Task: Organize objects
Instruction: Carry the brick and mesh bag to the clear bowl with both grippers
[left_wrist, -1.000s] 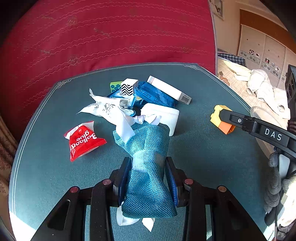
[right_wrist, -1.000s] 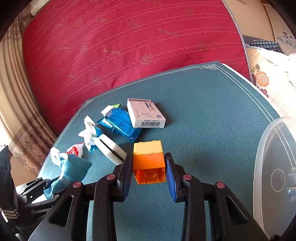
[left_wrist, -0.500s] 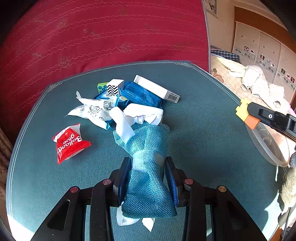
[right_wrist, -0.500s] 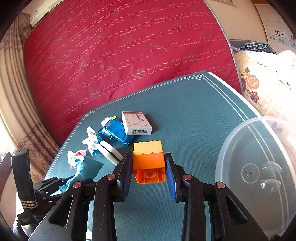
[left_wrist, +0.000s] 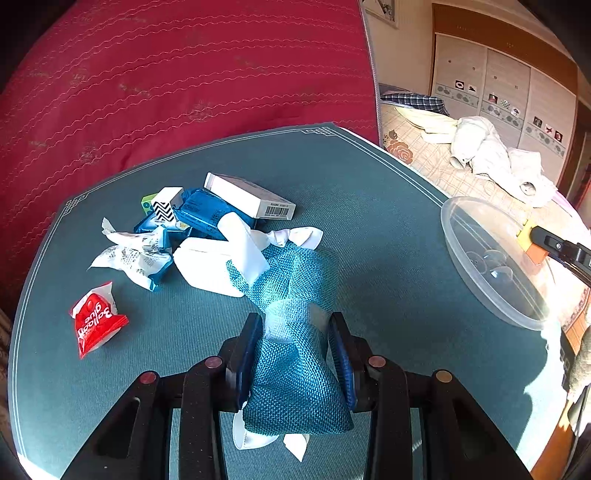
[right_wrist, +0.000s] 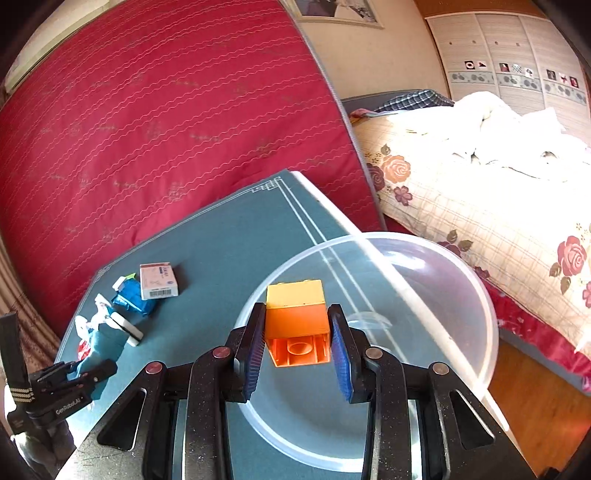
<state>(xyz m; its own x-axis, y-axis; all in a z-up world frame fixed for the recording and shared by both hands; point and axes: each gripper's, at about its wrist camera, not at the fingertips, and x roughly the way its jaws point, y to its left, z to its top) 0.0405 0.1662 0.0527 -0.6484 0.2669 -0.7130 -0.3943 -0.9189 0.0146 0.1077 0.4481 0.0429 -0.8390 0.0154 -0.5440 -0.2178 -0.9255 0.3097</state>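
My left gripper is shut on a teal woven pouch with white ribbon, held above the green table mat. My right gripper is shut on an orange and yellow toy block, which hangs over a clear plastic bowl at the table's right edge. In the left wrist view that bowl sits at the right, with the block above its far rim. A pile of small things lies at the mat's far left: a white box, a blue packet and a red glue sachet.
A red mattress stands upright behind the table. A bed with floral sheets and white bedding lies to the right, with wardrobes beyond. A white flat case and crumpled wrappers sit in the pile.
My right gripper has carried the block rightwards from the mat's middle to above the clear bowl. The left gripper has shifted a little to the right, still gripping the pouch.
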